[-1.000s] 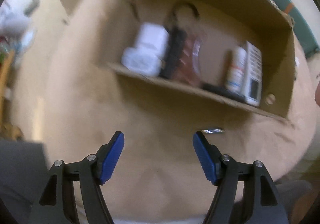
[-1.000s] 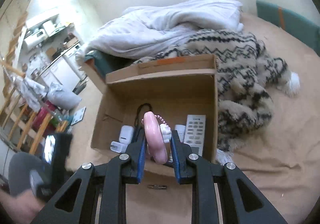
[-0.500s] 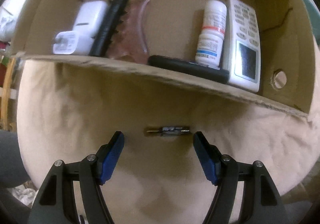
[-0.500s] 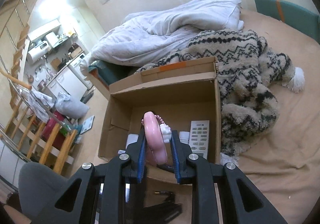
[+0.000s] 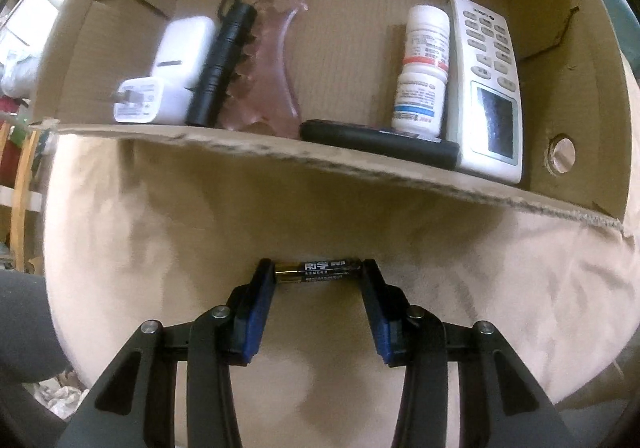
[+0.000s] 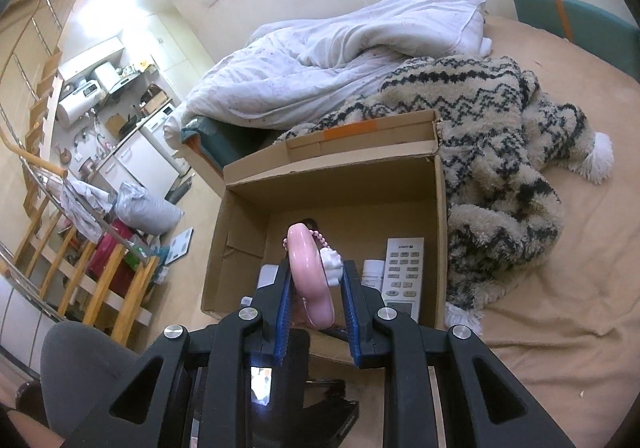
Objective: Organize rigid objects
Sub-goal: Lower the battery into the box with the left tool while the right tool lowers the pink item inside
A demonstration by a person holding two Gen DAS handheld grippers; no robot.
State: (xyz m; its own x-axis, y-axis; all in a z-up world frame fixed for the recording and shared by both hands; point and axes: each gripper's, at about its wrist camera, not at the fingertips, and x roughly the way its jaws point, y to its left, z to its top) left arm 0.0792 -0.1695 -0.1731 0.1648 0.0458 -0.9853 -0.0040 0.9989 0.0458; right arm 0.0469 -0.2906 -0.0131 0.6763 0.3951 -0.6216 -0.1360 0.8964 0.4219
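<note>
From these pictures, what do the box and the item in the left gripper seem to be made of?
Box: brown corrugated cardboard, matte; its torn front edge looks rough.
Battery: likely metal in a glossy black and gold printed wrap. The left gripper is closing on its two ends.

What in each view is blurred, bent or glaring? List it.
Left wrist view: sharp on the battery, soft on the white charger, cardboard box rim bowed by the fisheye. Right wrist view: kitchen corner washed out by glare, walls curving.

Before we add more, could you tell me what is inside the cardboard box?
In the cardboard box: remote, two pill bottles, flashlight, white chargers, pink comb, black bar. Anything beneath them is hidden.
</note>
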